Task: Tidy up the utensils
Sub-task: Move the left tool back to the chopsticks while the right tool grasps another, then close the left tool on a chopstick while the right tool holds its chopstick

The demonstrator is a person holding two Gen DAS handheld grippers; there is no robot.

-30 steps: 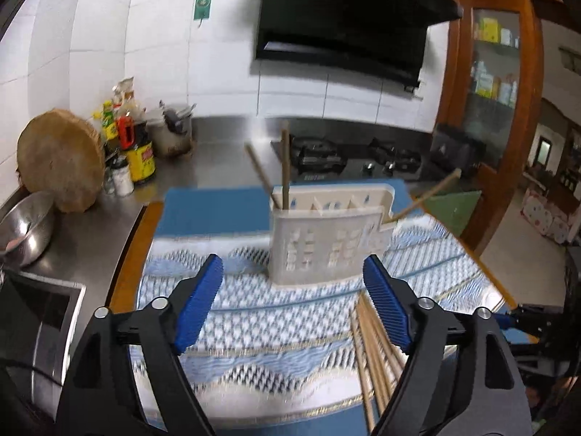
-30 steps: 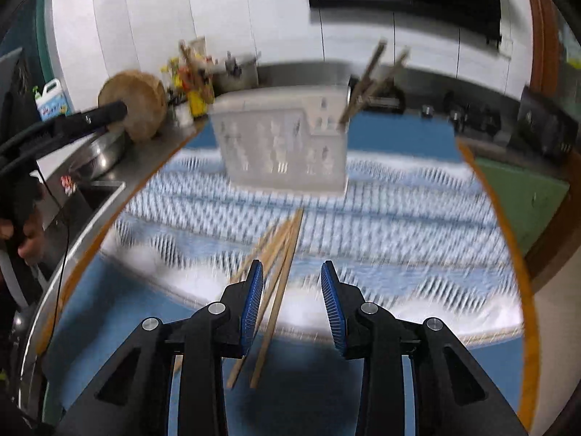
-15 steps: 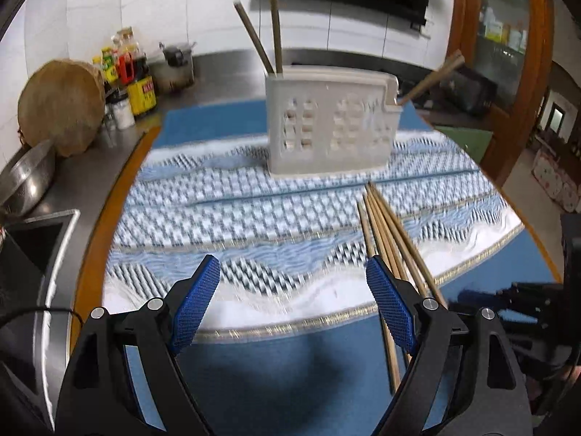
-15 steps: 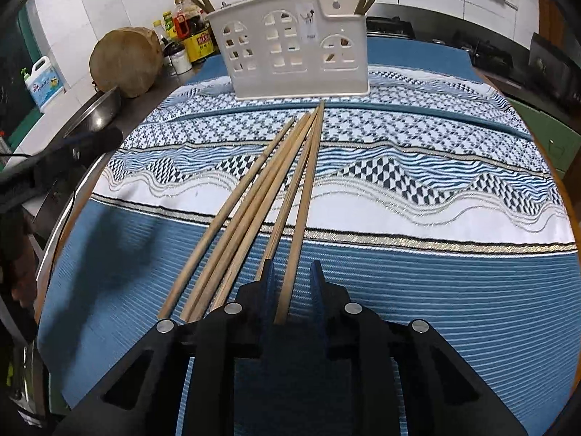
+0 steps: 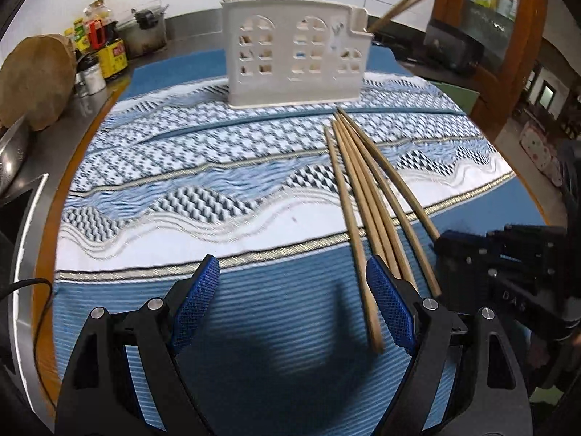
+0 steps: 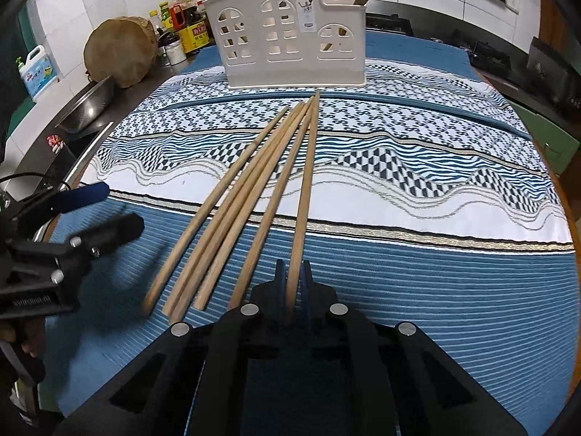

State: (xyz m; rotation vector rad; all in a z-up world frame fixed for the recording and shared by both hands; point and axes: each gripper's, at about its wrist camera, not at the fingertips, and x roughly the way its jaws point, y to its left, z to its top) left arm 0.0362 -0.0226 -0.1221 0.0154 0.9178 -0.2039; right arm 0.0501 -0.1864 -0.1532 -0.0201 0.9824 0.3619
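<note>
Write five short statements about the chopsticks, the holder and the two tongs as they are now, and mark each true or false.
1. The right tongs are shut on the rightmost chopstick. True.
2. The left tongs grip a chopstick. False: they are open, with nothing clamped between them.
3. The white holder lies tipped on its side. False: it stands upright on the patterned cloth.
4. Chopsticks already stand in the holder at both of its ends. True.
5. The loose chopsticks on the cloth lie scattered in all directions. False: they lie close together in a fan, tips converging toward the holder.
</note>
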